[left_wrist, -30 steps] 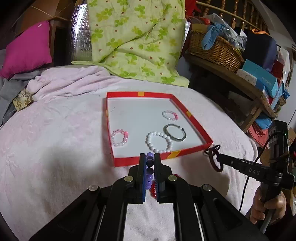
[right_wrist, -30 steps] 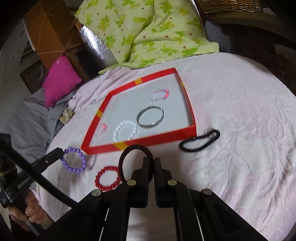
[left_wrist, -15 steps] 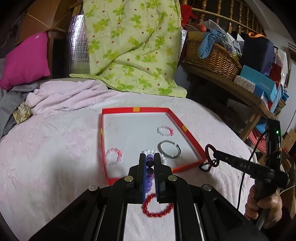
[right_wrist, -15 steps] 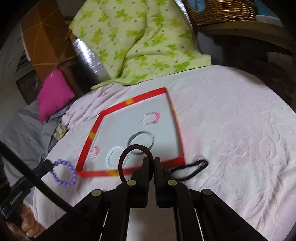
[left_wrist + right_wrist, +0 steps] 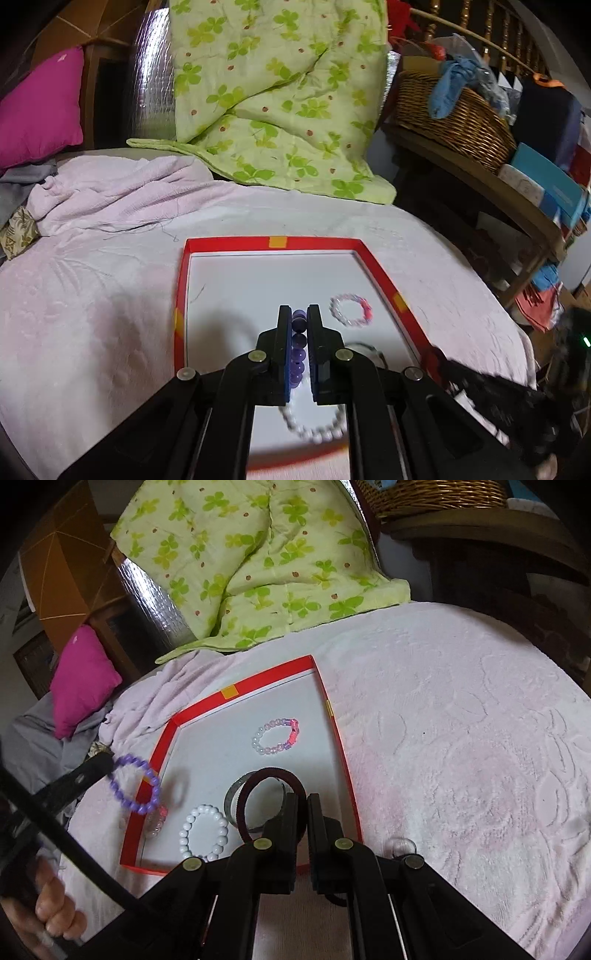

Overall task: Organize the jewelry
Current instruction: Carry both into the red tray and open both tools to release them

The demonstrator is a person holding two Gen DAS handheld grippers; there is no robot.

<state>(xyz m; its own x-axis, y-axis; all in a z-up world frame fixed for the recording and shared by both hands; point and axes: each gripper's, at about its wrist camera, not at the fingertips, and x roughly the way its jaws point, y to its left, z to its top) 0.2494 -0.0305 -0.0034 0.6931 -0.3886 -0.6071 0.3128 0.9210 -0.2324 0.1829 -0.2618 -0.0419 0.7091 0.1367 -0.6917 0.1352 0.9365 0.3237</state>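
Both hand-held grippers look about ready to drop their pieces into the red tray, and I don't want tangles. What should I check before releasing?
1. Left hand-held gripper grips the purple bead bracelet: ok, beads sit between its fingers.
2. Right hand-held gripper grips the dark red hair tie: ok.
3. Purple bracelet over the red tray: cannot tell; in the right wrist view it hangs by the tray's left wall.
4. Landing spot under the hair tie: not ok, the silver bangle lies right behind it.
5. White bead bracelet and pink bead bracelet lie apart: ok.
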